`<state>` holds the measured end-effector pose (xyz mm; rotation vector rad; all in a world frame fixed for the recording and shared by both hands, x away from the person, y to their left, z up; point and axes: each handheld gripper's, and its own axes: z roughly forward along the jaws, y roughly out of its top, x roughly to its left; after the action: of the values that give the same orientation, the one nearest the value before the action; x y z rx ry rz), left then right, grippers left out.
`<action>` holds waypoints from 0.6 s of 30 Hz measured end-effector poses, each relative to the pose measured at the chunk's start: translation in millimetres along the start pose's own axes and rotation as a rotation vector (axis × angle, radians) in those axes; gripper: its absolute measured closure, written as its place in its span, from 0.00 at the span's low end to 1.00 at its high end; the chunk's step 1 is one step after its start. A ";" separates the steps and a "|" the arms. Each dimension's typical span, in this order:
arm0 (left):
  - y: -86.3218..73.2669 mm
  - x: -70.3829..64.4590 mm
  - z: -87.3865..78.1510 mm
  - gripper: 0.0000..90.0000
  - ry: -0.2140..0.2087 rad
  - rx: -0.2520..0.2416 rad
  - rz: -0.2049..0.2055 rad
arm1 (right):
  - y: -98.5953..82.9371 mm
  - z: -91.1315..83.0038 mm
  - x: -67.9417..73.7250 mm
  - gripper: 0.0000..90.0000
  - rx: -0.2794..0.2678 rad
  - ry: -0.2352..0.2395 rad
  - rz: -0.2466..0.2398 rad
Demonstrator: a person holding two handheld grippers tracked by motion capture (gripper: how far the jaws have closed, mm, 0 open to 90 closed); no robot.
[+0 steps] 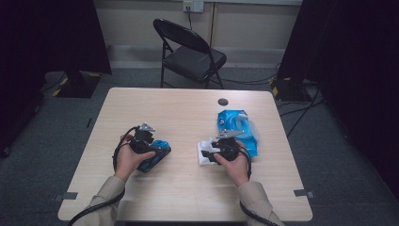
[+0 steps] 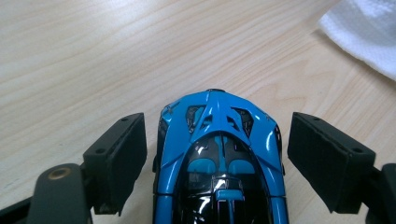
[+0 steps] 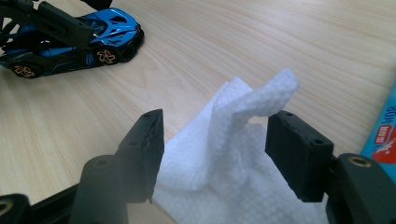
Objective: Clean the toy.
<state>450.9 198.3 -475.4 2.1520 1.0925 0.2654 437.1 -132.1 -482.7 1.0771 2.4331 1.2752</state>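
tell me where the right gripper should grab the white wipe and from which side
Grip the raised fold of the wipe, coming from above with one of the fingers on each side. The rest lies flat on the table with no edge to catch, while this ridge stands up between the open right gripper, likely thin enough to pinch.

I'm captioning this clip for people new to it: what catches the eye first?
A glossy blue and black toy car sits on the pale wooden table, between the open jaws of the left claw. To its right, the right claw straddles a raised fold of white paper towel, beside a blue wipes packet.
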 end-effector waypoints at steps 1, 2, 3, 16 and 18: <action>0.2 -0.2 -1.0 0.22 0.002 -0.006 -0.001 | 0.7 -0.4 0.7 0.41 0.000 0.000 -0.001; 0.7 -0.4 -3.4 0.22 0.002 -0.010 0.002 | 1.2 -0.6 1.1 0.40 -0.001 0.001 -0.002; 1.0 -0.6 -4.6 0.22 0.001 -0.015 0.003 | 2.1 -1.3 1.8 0.39 0.003 0.001 -0.003; 4.5 -4.9 -22.1 0.20 -0.011 -0.027 -0.008 | 8.3 -10.3 8.3 0.33 0.008 0.020 -0.024; 4.3 -5.6 -24.4 0.19 -0.017 -0.033 -0.013 | 9.2 -12.4 8.9 0.30 0.007 0.025 -0.026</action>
<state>438.7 204.3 -453.9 2.1139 1.0849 0.2562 429.6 -130.6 -466.6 1.0347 2.4629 1.2807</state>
